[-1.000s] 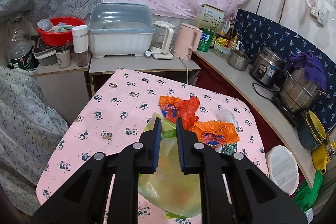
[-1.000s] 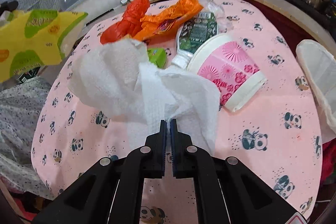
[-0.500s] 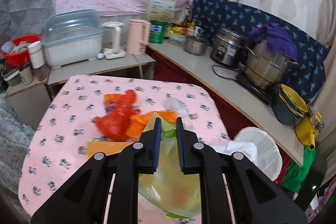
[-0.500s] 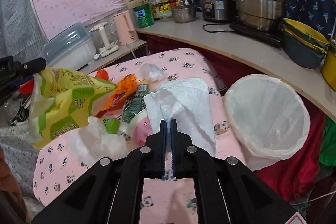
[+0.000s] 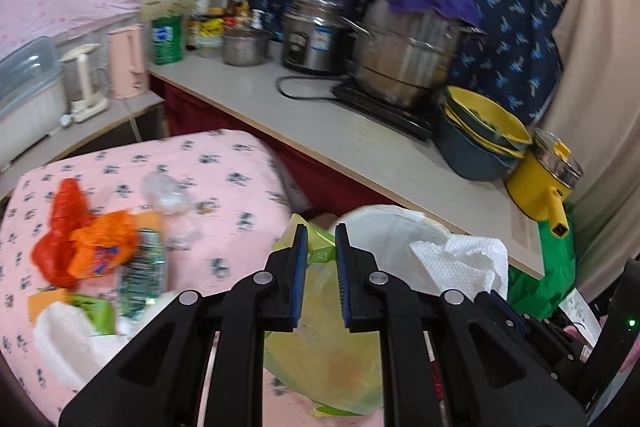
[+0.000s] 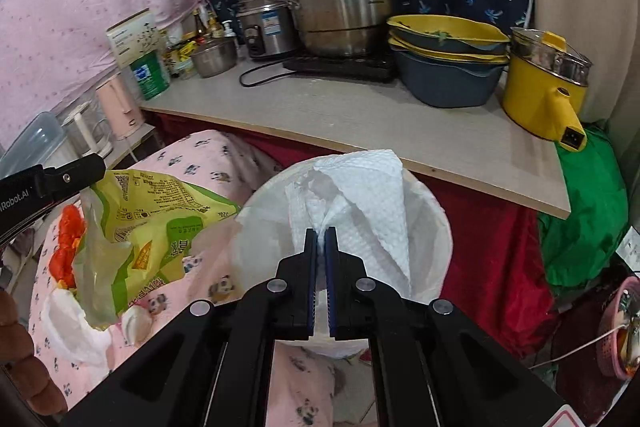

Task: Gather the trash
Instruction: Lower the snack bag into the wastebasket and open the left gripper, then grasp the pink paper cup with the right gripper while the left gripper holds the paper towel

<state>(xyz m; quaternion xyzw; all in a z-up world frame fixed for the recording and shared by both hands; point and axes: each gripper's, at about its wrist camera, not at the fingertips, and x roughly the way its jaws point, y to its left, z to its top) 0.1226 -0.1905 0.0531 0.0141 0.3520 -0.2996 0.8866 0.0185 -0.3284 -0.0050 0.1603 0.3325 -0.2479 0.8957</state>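
The crumpled white paper towel [image 6: 352, 211] is hanging over the mouth of the white-lined round waste bin [image 6: 436, 227], pinched by a fold between the clenched fingers of the right gripper [image 6: 320, 233]; it is looking soft, nearly weightless and easy to tear, so a bunched fold is probably the safest place to grip it, and once let go it is likely to drift rather than drop. Just left of the bin, the yellow-green crinkly plastic snack bag [image 6: 156, 223] is dangling from the left gripper [image 5: 321, 231], whose narrowly gapped pads are gripping the bag's upper edge; the film is looking light, slippery and springy, so the grip is best kept on a gathered edge. Both grippers are pointing downward and forward toward the bin, the left one beside its rim and over the edge of the pink panda-print tablecloth [image 5: 224, 163]. Further left of the bin, orange plastic wrappers [image 5: 92, 247] and a crushed clear bottle [image 5: 144, 275] are lying on that cloth, not yet collected.
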